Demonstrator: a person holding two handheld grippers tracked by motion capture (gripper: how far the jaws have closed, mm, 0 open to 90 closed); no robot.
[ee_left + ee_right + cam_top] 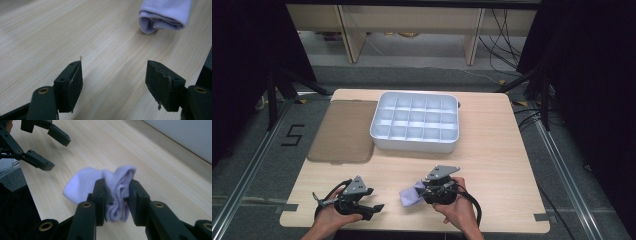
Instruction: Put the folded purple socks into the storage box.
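On the pale wood-grain bench (492, 150), near its front edge, the right gripper (426, 192) held in the person's right hand (457, 210) pinches a small, soft lilac cloth sock (411, 196) that is bunched into folds. In the right gripper view the two black jaws press on the gathered middle of the sock (110, 192) from both sides, with folds bulging above and below the pads, while the sock's rounded free end lies on the bench surface to the left of the jaws. The left gripper (374, 210), held in the person's left hand (337, 215), sits at the front left of the bench, just apart from the sock; its jaws stand spread wide with nothing between them. In the left gripper view the bare wood shows between the two pads, and the sock (165, 15) lies ahead and to the right, clear of them. The same spread jaws of the left gripper (51, 151) show at the upper left of the right gripper view. Farther back, at the middle of the bench, stands a white plastic tray with a grid of square compartments (416, 142). Beside it on the left lies a flat, translucent brownish-grey lid (343, 131), touching or nearly touching the tray's edge.
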